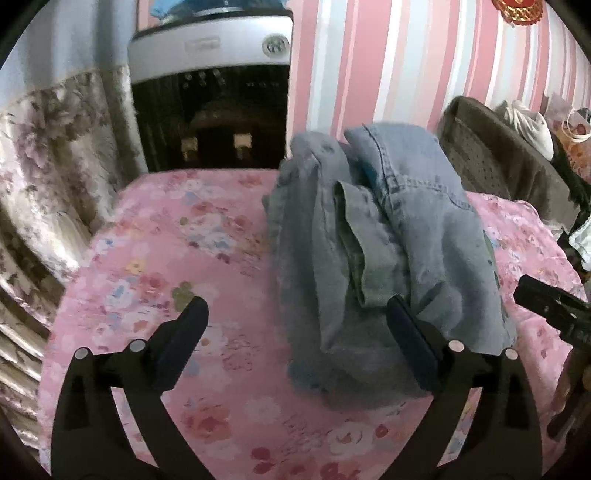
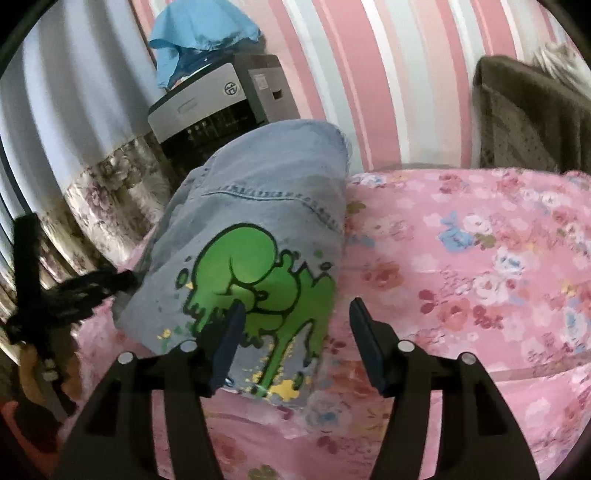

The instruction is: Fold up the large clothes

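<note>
A light blue denim garment (image 1: 388, 236) lies bunched in a folded heap on the pink floral bedspread (image 1: 177, 236). In the right wrist view it (image 2: 258, 206) shows a green cartoon print (image 2: 255, 280). My left gripper (image 1: 295, 314) is open, its right finger against the heap's near edge and its left finger over bare bedspread. My right gripper (image 2: 295, 317) is open and empty, hovering over the garment's near right edge. The right gripper also shows at the right edge of the left wrist view (image 1: 554, 306), and the left gripper shows at the left of the right wrist view (image 2: 74, 291).
A grey and black appliance (image 1: 210, 92) stands beyond the bed's far edge, with a blue cloth (image 2: 199, 33) on top. Floral curtains (image 1: 48, 155) hang at the left. A brown chair (image 1: 495, 158) stands at the right by the pink striped wall (image 1: 406, 59).
</note>
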Motion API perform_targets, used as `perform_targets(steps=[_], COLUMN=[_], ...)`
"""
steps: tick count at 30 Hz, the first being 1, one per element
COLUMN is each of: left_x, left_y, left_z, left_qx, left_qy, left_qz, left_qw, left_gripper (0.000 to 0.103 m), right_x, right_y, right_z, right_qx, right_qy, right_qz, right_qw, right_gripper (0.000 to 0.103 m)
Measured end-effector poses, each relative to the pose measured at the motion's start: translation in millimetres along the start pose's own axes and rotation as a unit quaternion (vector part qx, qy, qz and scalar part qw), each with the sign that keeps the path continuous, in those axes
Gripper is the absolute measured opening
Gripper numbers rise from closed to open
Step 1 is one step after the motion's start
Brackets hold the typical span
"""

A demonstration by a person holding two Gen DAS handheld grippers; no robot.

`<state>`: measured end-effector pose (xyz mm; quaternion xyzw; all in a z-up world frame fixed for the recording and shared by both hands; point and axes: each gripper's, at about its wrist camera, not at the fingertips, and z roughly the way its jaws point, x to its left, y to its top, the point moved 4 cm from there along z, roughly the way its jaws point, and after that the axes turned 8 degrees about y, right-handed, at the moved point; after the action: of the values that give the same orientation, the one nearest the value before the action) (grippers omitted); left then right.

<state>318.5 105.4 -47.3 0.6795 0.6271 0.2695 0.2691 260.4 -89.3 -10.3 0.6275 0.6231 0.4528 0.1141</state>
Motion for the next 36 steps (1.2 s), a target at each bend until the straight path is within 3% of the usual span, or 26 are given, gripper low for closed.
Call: perform_targets(steps=[2, 7, 9, 11, 16, 19, 21, 24, 28, 32, 36], left_x=[-6.6, -9.3, -6.4, -3.9, -13.2, -13.7, -17.6, -27.1, -24.4, -35.8, -40.4], left_y=[0.7, -15.1, -21.5, -22.8, -20.7, -21.7, -22.0, -21.4, -18.7, -10.2, -2.5], left_z=[9.7, 36.9, 44.5, 50.6, 51.7, 53.5, 51.5, 45.4, 44.3, 31.4, 12.5], left_qx=[0.012, 0.046, 0.055, 0.066, 0.044, 0.054, 0.056, 0.051, 0.056, 0.033, 0.021], left_qy=[-0.009, -0.025, -0.038, -0.05, -0.04, -0.074, -0.095, -0.093, -0.119, -0.089, -0.08], left_qz=[0.004, 0.015, 0.002, -0.021, 0.009, 0.005, 0.008, 0.025, 0.011, 0.03, 0.02], left_qw=[0.9999, 0.9985, 0.9977, 0.9964, 0.9982, 0.9958, 0.9938, 0.9941, 0.9913, 0.995, 0.9964], left_gripper=[0.096, 0.098, 0.1, 0.1, 0.1, 0.086, 0.063, 0.055, 0.046, 0.03, 0.025], right_x=[3.3, 2.8, -0.4, -5.8, -16.5, -17.5, -16.6, -10.9, -8.6, 0.6, 12.8], right_y=[-0.1, -5.4, -9.7, -11.9, -15.2, -17.2, -17.8, -16.4, -16.3, -7.7, 0.8], right_z=[3.5, 14.4, 21.1, 24.7, 35.2, 43.3, 52.2, 60.9, 56.4, 43.5, 26.0], right_qx=[0.002, 0.018, 0.026, 0.021, 0.032, 0.035, 0.041, 0.046, 0.04, 0.019, 0.0], right_qy=[0.002, 0.005, 0.008, 0.009, 0.038, 0.053, 0.076, 0.08, 0.081, 0.077, 0.083], right_qz=[-0.002, 0.0, 0.009, 0.027, 0.072, 0.082, 0.096, 0.082, 0.058, 0.017, -0.013], right_qw=[1.0, 1.0, 1.0, 0.999, 0.996, 0.995, 0.992, 0.992, 0.994, 0.997, 0.996], right_gripper=[0.068, 0.07, 0.072, 0.08, 0.08, 0.08, 0.08, 0.079, 0.063, 0.045, 0.041])
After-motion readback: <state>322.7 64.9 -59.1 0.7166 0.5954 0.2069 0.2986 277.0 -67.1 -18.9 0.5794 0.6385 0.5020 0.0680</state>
